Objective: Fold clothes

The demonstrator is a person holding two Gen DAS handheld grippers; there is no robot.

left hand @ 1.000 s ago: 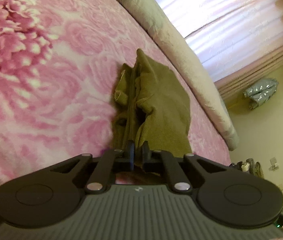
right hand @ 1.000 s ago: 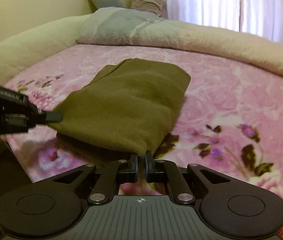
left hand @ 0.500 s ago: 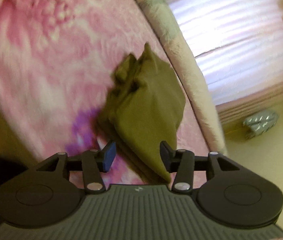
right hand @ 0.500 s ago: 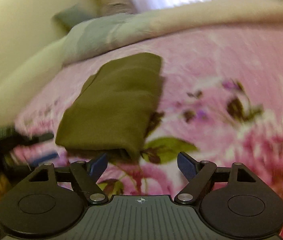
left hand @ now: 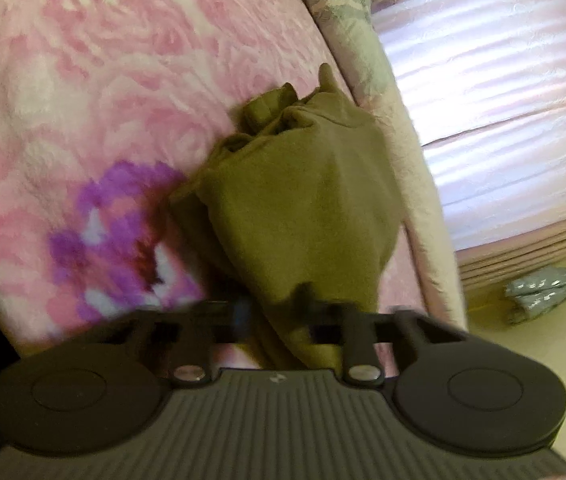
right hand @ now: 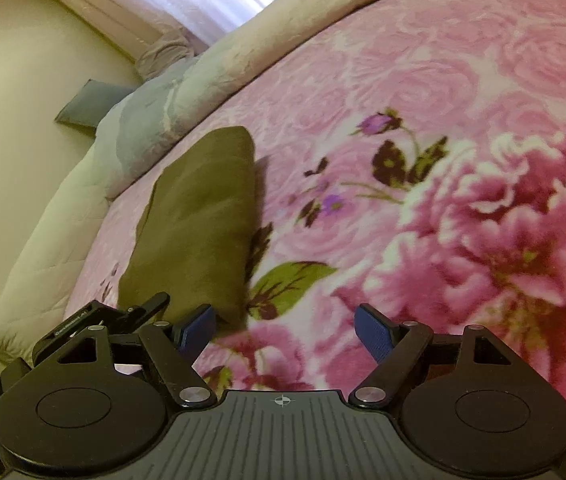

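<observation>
Cloth [left hand: 303, 208], olive, folded, lies on pink floral blanket [left hand: 83, 100] near the quilt [left hand: 363, 52]. Left gripper [left hand: 273, 316] is blurred in its own view; jaws have just been closing with the cloth's near corner between them, but grip can't be told. Right view adds: right gripper [right hand: 285, 330] spread wide, nothing in it, beside cloth's near end; left tool at cloth's corner. Only left view shows the cloth's bunched far end & floor.

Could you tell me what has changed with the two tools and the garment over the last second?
The right tool let go of the olive garment and stands open beside it. The left tool released too, then has just been closing on the garment's near edge. The garment stayed folded on the pink blanket.
</observation>
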